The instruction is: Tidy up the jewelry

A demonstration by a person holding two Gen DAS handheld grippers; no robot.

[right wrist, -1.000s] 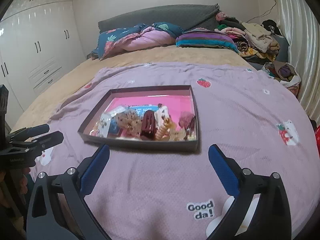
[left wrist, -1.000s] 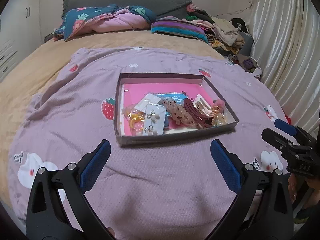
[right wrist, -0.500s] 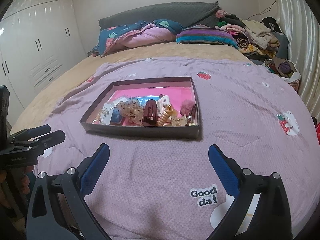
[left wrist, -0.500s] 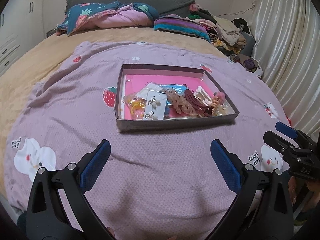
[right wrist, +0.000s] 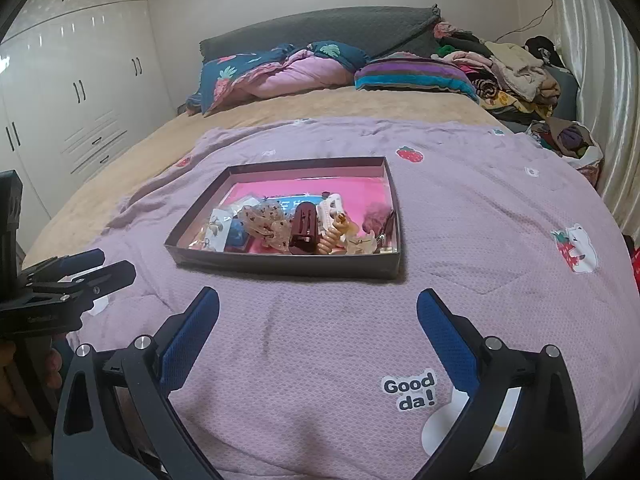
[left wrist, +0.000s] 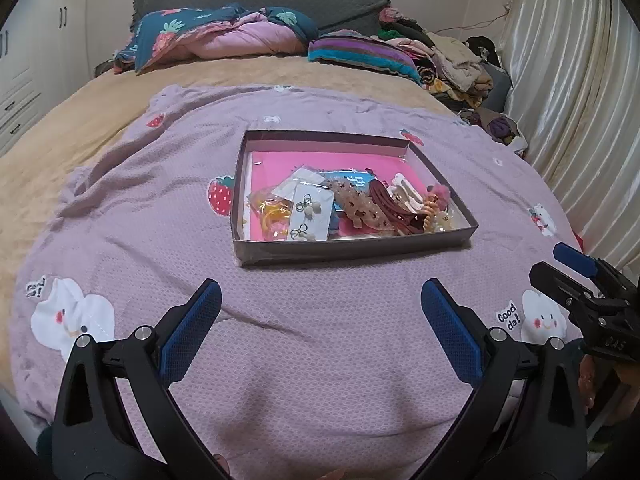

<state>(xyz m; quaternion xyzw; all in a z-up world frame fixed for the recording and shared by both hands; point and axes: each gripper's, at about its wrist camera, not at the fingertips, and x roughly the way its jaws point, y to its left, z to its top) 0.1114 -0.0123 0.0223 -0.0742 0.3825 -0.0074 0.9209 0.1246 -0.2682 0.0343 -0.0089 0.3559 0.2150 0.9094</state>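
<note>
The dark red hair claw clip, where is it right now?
In the right wrist view the dark red claw clip lies inside the shallow box, near its front wall, between the spotted sheer bow and the white clip.

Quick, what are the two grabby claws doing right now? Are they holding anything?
Left gripper: open, holding nothing, above the purple blanket.
Right gripper: open, holding nothing, short of the jewelry box.

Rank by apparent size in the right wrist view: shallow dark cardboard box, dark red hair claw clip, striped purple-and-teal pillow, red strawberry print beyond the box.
1. Shallow dark cardboard box
2. Striped purple-and-teal pillow, though it lies farther away, so it is probably larger than it looks
3. Dark red hair claw clip
4. Red strawberry print
</note>
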